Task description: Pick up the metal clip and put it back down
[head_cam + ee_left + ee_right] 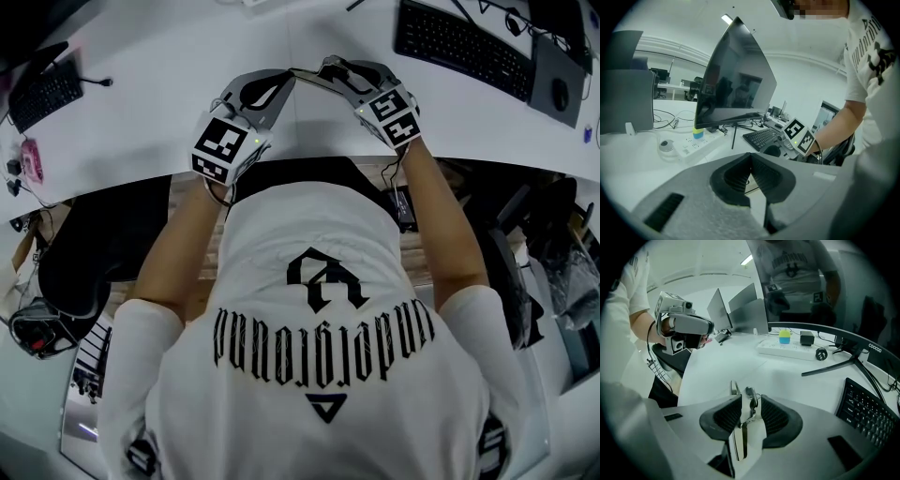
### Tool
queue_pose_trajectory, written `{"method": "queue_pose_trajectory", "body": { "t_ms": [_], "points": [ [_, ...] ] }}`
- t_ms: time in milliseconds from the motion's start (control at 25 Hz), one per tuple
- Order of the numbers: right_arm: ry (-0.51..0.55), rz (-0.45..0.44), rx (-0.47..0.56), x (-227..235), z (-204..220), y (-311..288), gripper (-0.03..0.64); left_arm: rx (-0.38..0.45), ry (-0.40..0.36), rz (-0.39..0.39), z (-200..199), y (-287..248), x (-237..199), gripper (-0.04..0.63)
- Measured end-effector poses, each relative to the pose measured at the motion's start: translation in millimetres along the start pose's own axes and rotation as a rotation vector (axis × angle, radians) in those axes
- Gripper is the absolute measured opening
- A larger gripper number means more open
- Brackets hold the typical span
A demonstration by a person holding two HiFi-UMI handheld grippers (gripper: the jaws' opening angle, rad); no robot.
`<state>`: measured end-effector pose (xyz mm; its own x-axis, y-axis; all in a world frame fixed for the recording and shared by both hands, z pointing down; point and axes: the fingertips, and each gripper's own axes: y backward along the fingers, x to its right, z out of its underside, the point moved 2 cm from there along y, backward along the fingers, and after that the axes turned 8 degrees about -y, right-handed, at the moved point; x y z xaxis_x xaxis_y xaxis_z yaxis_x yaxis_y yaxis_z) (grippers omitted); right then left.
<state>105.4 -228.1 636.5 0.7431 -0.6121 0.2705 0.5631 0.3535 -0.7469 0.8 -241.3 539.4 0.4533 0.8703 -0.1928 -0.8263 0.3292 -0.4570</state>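
Observation:
A shiny metal clip (740, 427) stands upright between the jaws of my right gripper (751, 405). The clip's flat plate lies against the left pad (725, 414), and a thin gap shows at the right pad (774, 417), so the jaws stand wide around it without squeezing it. In the head view the right gripper (317, 71) and left gripper (285, 81) meet tip to tip over the white desk (169, 84), near its front edge. My left gripper (751, 158) is shut with nothing between its pads. The clip cannot be made out in the head view.
A black keyboard (464, 45) and mouse (561, 94) lie at the desk's far right, another keyboard (45, 94) at the far left. A monitor (736, 79) and a white power strip (787, 350) stand further back. A black chair (98, 248) sits under the desk edge.

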Motion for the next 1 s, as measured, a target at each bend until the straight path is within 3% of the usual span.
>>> {"method": "queue_pose_trajectory", "body": {
  "t_ms": [520, 1000],
  "points": [
    [0.029, 0.000, -0.013, -3.1, 4.6, -6.5, 0.077, 0.001, 0.015, -0.004, 9.8, 1.7, 0.2, 0.012],
    [0.050, -0.057, 0.011, -30.1, 3.3, 10.8, 0.029, 0.013, 0.033, -0.028, 5.9, 8.9, 17.7, 0.012]
  ]
}}
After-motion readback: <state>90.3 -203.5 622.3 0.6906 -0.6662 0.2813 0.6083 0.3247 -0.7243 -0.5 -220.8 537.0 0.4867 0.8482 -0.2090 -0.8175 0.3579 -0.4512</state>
